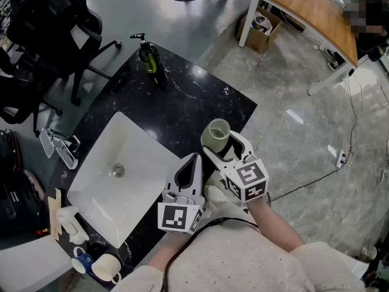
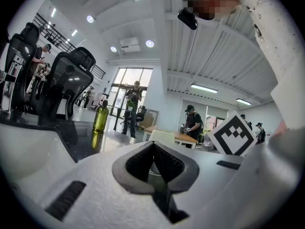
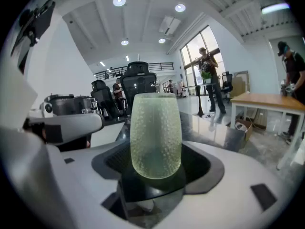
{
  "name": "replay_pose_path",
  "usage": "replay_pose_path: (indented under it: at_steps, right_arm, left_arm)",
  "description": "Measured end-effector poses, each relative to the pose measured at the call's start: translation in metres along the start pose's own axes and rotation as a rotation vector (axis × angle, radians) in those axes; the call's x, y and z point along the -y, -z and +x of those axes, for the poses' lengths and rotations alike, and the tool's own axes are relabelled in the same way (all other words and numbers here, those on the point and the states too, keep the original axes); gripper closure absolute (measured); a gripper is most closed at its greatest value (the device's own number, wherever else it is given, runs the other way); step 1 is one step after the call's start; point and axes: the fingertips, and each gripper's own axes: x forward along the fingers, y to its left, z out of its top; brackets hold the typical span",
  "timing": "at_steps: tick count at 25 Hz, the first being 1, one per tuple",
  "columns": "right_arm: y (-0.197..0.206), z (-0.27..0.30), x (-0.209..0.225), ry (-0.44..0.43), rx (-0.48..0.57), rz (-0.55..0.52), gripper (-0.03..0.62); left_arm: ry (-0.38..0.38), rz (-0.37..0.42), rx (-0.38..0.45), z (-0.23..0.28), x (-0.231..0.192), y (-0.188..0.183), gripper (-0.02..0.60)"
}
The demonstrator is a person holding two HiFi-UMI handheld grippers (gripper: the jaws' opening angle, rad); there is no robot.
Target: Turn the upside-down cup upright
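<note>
Right gripper view: we see pebbled green cup [image 3: 156,132] mouth-up on dark counter [image 1: 182,102], between wide-spread right gripper [image 3: 157,165] jaws, pads clear. We judge it light, rigid, slick, breakable; grip mid-body. Left gripper [image 2: 153,163] pinched closed, empty.

Pebbled, translucent cup [image 3: 156,135]; glossy black veined stone-like countertop [image 1: 182,96]; smooth glossy white sink [image 1: 146,148]; matt wooden tabletop [image 1: 310,11].

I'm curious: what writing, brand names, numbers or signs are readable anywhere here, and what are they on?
No text is readable in any view.
Left marker cube, right marker cube: black-and-white square patterns, no letters.
Green bottle: any label too small to read.
Cardboard box: any print too small to read.
Cup: plain, no marking.
</note>
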Motion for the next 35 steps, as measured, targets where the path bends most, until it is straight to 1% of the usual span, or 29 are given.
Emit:
replay_pose_path:
  at_steps: [6, 12, 13, 17, 19, 24, 26, 32, 35]
  right_arm:
    - [-0.004, -0.009, -0.028, -0.134, -0.030, 0.281, 0.272]
    - [-0.007, -0.008, -0.052, -0.266, -0.038, 0.555, 0.272]
    - [-0.007, -0.009, -0.055, -0.294, -0.037, 0.618, 0.272]
    - [-0.013, -0.011, -0.060, -0.433, -0.014, 0.927, 0.272]
    - [-0.015, -0.013, -0.059, -0.483, -0.009, 1.065, 0.272]
    - [-0.022, -0.020, -0.071, -0.650, 0.004, 1.480, 0.272]
    - [-0.020, -0.021, -0.076, -0.717, 0.010, 1.628, 0.272]
    - [-0.015, -0.021, -0.087, -0.907, 0.032, 1.983, 0.272]
    - [-0.014, -0.017, -0.085, -0.971, 0.045, 2.116, 0.272]
  left_arm:
    - [0.000, 0.012, -0.003, -0.016, 0.001, -0.001, 0.574]
    - [-0.036, 0.011, 0.013, -0.027, -0.013, -0.008, 0.574]
    - [-0.043, 0.012, 0.018, -0.030, -0.015, -0.010, 0.574]
    - [-0.056, 0.023, 0.032, -0.036, -0.020, -0.018, 0.574]
    - [-0.056, 0.026, 0.035, -0.039, -0.020, -0.021, 0.574]
    - [-0.050, 0.039, 0.044, -0.041, -0.019, -0.028, 0.574]
    - [-0.049, 0.042, 0.046, -0.041, -0.019, -0.029, 0.574]
    - [-0.054, 0.057, 0.038, -0.044, -0.020, -0.031, 0.574]
    - [-0.051, 0.072, 0.030, -0.043, -0.018, -0.032, 0.574]
